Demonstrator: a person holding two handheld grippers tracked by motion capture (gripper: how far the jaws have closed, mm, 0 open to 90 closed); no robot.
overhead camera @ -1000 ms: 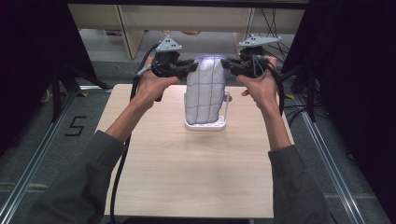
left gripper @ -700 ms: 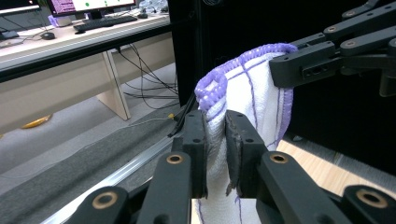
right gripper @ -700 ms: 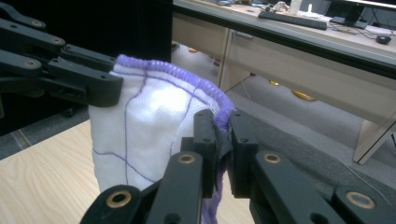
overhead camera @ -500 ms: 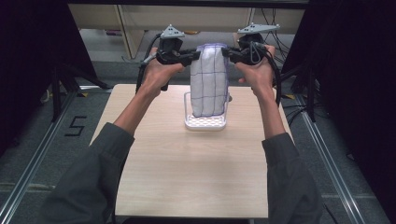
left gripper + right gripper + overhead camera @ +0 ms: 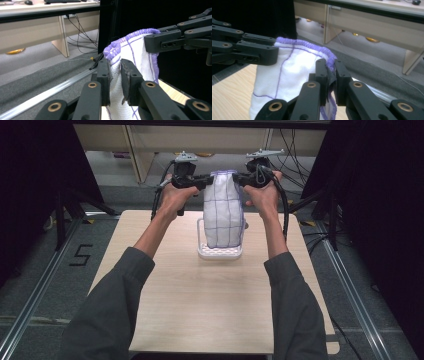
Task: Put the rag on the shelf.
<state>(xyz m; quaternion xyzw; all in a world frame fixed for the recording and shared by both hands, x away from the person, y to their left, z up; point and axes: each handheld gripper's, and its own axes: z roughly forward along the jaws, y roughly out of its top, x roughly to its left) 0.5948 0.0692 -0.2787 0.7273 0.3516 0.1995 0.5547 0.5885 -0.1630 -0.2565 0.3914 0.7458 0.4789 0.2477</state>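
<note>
A white cloth with purple grid lines and a purple hem hangs upright between my two grippers. Its lower end reaches into a small white basket on the far middle of the wooden table. My left gripper is shut on the cloth's top left corner. In the left gripper view the jaws pinch the white fabric just below the hem. My right gripper is shut on the top right corner, its jaws clamped over the purple hem of the cloth.
The table's far edge lies just behind the basket, with a grey floor, metal rails and pale desks with cables beyond. Black curtains stand at both sides. Bare tabletop stretches from the basket toward the person.
Both hands have carried the cloth toward the table's far side and drawn closer together. The cloth now hangs narrower and straighter over the basket.
</note>
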